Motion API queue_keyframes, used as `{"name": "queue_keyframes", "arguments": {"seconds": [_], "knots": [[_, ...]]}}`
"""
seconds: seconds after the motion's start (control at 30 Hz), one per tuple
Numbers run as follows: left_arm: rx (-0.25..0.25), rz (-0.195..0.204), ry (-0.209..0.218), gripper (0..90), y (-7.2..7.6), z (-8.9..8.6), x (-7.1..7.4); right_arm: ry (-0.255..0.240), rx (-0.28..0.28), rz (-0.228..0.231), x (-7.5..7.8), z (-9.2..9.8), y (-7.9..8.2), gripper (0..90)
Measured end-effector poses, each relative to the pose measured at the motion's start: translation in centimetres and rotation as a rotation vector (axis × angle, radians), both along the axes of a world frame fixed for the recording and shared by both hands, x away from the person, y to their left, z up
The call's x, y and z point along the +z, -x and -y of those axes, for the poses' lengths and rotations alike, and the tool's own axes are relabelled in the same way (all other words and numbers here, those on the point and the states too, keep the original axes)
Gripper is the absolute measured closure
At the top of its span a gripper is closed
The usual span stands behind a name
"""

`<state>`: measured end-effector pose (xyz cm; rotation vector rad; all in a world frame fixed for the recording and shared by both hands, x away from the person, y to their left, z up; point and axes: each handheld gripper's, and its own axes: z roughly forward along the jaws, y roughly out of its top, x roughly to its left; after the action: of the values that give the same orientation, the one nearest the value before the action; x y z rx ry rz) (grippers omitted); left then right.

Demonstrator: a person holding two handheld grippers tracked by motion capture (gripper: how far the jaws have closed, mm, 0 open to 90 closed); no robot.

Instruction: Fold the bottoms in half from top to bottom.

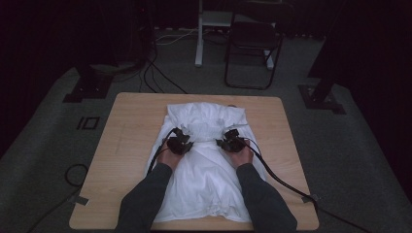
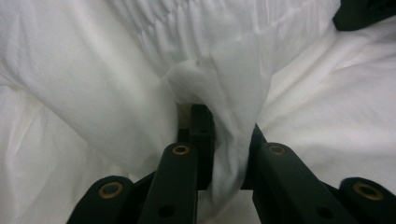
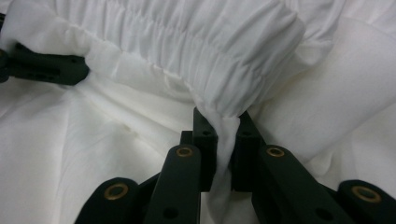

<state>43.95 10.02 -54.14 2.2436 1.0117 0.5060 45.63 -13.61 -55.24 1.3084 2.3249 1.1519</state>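
1. The garment (image 1: 206,160), centre of the high view, is plain white, its gathered waistband (image 3: 210,51) equally white.
2. The table (image 1: 131,145) is light wood-coloured.
3. Both grippers, left gripper (image 1: 180,142) and right gripper (image 1: 230,141), are black.
4. The sleeves (image 1: 145,199), lower frame, are dark grey.
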Motion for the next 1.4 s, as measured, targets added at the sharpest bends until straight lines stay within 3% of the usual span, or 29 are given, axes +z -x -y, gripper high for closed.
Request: {"name": "queue_keyframes", "arguments": {"seconds": [0.03, 0.07, 0.17, 0.27, 0.3, 0.33, 0.37, 0.43, 0.53, 0.6, 0.8, 0.87, 0.9, 0.97, 1.07, 1.1, 1.17, 1.2, 1.23, 1.27, 1.3, 1.33, 1.4], "knots": [[0.0, -0.005, 0.038, 83.5, 0.3, -0.3, 0.6, 0.001, 0.005, 0.014, 0.6, 0.2, 0.3, 84.2], [0.0, -0.005, 0.038, 83.6, 0.3, -0.3, 0.6, -0.003, 0.01, 0.029, 1.1, 0.4, 0.5, 84.3], [-0.026, 0.049, 0.111, 83.7, 2.0, -0.8, 3.6, -0.009, 0.036, 0.106, 3.4, 0.8, 1.8, 84.4], [-0.048, 0.107, 0.184, 83.7, 4.1, -0.9, 6.7, -0.051, 0.054, 0.173, 6.1, 1.8, 3.3, 84.4], [-0.061, 0.127, 0.199, 83.7, 4.9, -0.9, 7.7, -0.067, 0.058, 0.196, 7.0, 2.1, 4.0, 84.5], [-0.061, 0.127, 0.199, 83.7, 4.9, -0.9, 7.7, -0.067, 0.058, 0.196, 7.0, 2.1, 4.0, 84.5], [-0.088, 0.164, 0.216, 83.6, 6.6, -0.8, 9.4, -0.089, 0.076, 0.246, 8.7, 2.8, 5.6, 84.4], [-0.111, 0.184, 0.207, 83.5, 8.1, -0.6, 10.3, -0.089, 0.092, 0.272, 9.6, 3.3, 7.1, 84.4], [-0.129, 0.164, 0.179, 83.2, 9.4, -0.5, 9.6, -0.061, 0.114, 0.27, 9.4, 3.4, 8.7, 84.4], [-0.127, 0.133, 0.171, 82.5, 9.7, -0.6, 8.1, -0.055, 0.132, 0.228, 8.0, 3.5, 9.5, 84.3], [-0.106, -0.029, 0.17, 82.0, 9.2, -1.3, 1.7, -0.021, 0.137, 0.094, 2.6, 2.7, 10.0, 84.1], [-0.093, -0.066, 0.159, 81.2, 8.9, -1.4, -0.2, -0.005, 0.14, 0.053, 0.9, 2.4, 9.9, 83.9], [-0.082, -0.081, 0.177, 80.5, 8.7, -1.4, -1.1, 0.001, 0.141, 0.04, 0.4, 2.3, 9.9, 83.8], [-0.078, -0.099, 0.213, 78.4, 8.6, -1.8, -1.2, 0.007, 0.135, 0.019, -0.8, 2.1, 9.8, 82.9], [-0.065, -0.123, 0.219, 63.5, 8.6, -1.7, -0.6, -0.029, 0.122, -0.01, -0.8, 2.4, 9.6, 76.5], [-0.057, -0.121, 0.237, 60.3, 8.9, -2.1, 0.2, -0.065, 0.144, -0.043, -0.2, 2.9, 9.4, 59.7], [-0.05, -0.101, 0.266, 55.7, 9.3, -2.8, 1.3, -0.095, 0.166, -0.034, 0.5, 3.4, 9.7, 49.9], [-0.05, -0.101, 0.266, 55.3, 9.3, -2.8, 1.3, -0.095, 0.166, -0.034, 0.5, 3.4, 9.7, 49.9], [-0.051, -0.077, 0.301, 54.3, 9.5, -3.6, 2.5, -0.137, 0.182, -0.003, 1.6, 4.3, 10.1, 46.1], [-0.047, -0.061, 0.31, 54.1, 9.5, -3.9, 3.1, -0.161, 0.189, 0.015, 2.2, 4.8, 10.2, 45.6], [-0.04, -0.042, 0.315, 54.6, 9.4, -4.3, 3.7, -0.167, 0.187, 0.041, 2.9, 5.2, 10.3, 46.5], [-0.03, -0.022, 0.313, 58.2, 9.2, -4.7, 4.3, -0.172, 0.181, 0.07, 3.5, 5.6, 10.3, 56.4], [-0.002, -0.011, 0.312, 82.1, 8.7, -5.1, 4.9, -0.166, 0.148, 0.116, 4.4, 6.4, 10.0, 79.3]]}}
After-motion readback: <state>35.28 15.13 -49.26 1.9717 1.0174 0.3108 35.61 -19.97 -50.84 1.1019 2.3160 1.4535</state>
